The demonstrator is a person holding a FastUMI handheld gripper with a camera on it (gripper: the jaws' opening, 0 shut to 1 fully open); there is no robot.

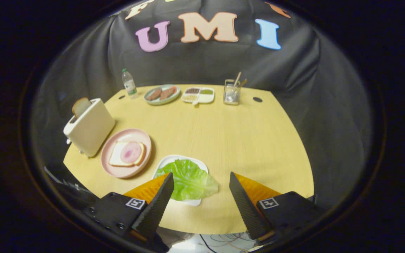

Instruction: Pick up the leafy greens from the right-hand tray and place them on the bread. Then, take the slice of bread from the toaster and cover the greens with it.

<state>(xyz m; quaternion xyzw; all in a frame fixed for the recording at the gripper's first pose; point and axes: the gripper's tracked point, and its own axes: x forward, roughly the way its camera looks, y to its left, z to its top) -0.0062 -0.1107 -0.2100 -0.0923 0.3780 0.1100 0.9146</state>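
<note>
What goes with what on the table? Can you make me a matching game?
Things:
1. leafy greens
2. bread slice
3. ham
4. water bottle

Places:
A. sticking out of the toaster
B. on bread on the pink plate
C. at the table's far edge
D. on the white tray, just ahead of the open hand-held gripper

Pairs: 1-D, 2-A, 3-B, 4-C
</note>
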